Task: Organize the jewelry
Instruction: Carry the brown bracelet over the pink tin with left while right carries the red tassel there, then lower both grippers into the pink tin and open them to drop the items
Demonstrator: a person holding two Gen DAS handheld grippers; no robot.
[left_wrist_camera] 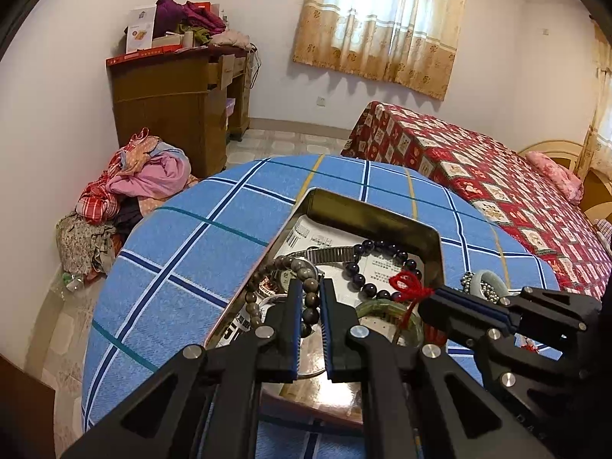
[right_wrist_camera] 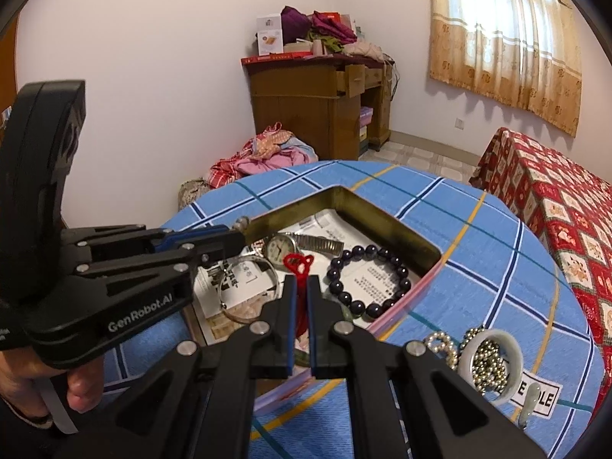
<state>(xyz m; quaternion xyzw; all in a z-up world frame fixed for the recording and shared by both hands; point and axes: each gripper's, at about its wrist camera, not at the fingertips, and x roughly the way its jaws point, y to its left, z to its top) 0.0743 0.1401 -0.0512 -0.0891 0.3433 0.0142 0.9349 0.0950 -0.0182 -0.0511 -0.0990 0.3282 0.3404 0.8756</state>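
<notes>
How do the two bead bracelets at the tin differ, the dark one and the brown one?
The dark bead bracelet lies flat inside the tin as an open ring; the brown bead bracelet drapes over the tin's edge. The dark bead bracelet is free; the brown bead bracelet is pinched in the left gripper. Dark beads look glossy, near black; brown beads are duller grey-brown. Both are strings of round beads.

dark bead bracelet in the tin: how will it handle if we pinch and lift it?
The dark bead bracelet is a loop of separate round beads, so it probably droops from the pinch. Glossy beads may slip between pads. Lying flat in the tin, it seems unlikely to roll.
</notes>
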